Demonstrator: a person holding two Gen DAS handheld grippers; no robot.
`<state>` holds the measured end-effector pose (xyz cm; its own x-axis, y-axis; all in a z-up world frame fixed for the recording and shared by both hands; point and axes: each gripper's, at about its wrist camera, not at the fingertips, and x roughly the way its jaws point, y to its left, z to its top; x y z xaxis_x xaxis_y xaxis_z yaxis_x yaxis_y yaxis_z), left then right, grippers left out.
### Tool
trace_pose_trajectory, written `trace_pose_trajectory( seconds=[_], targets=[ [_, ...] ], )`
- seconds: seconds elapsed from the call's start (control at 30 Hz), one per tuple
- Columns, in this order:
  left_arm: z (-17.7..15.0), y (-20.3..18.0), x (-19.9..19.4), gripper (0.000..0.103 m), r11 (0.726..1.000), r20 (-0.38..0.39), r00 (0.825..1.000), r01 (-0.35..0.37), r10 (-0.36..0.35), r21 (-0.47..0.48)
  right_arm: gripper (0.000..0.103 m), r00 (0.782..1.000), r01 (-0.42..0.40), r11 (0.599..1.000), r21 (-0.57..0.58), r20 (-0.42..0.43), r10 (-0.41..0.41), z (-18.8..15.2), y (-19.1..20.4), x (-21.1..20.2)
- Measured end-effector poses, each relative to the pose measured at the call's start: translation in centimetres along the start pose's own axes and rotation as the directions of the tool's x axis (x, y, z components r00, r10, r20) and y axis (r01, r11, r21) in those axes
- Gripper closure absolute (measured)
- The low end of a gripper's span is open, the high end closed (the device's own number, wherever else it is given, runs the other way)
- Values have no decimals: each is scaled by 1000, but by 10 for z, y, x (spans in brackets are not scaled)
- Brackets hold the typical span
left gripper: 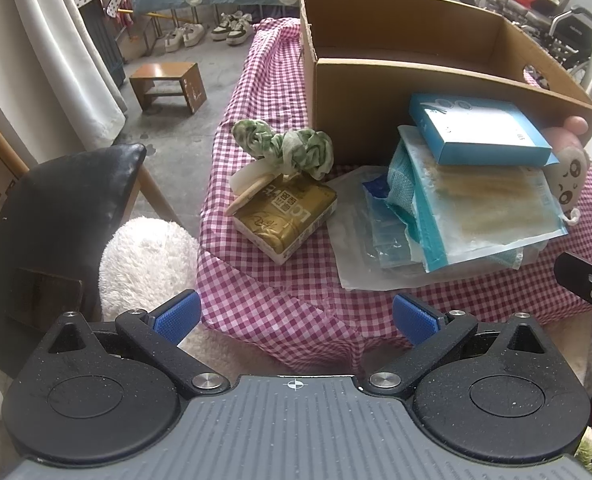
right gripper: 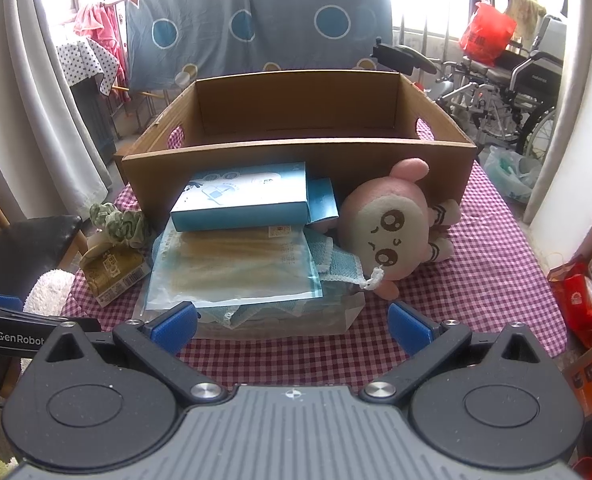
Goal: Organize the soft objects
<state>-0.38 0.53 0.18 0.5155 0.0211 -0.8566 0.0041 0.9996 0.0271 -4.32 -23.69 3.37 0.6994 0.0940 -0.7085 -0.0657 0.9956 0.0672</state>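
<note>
Checkered tablecloth (right gripper: 475,280) holds box (right gripper: 296,152), plush (right gripper: 387,232); both hand-held grippers (left gripper: 294,316) (right gripper: 292,324) spread.

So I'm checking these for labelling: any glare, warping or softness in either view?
Right wrist view: windows blow out white behind the cardboard box, and straight edges bow from the fisheye. Left wrist view: light is more even, the box rim curves, corners are vignetted. The plush toy and blue box look sharp.
</note>
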Motion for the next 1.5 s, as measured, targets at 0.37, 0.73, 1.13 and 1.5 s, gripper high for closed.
trace_pose_trajectory(
  seconds=[0.37,0.73,1.13,1.5],
  targets=[
    [0,0,0,0,1000,-1,1000,1,-1,0,0,1000,-16,1000,2,14,16,-1,0,-2],
    [0,1,1,0,1000,-3,1000,-2,2,3,0,995,-74,997,15,68,73,0,-3,-7],
    [8,1,4,0,999,22,1000,-16,16,29,0,985,-68,998,15,163,64,7,-9,-15],
    [21,4,-12,1,984,217,964,131,-155,120,0,937,-189,979,80,312,156,27,-34,-18]
  ],
)
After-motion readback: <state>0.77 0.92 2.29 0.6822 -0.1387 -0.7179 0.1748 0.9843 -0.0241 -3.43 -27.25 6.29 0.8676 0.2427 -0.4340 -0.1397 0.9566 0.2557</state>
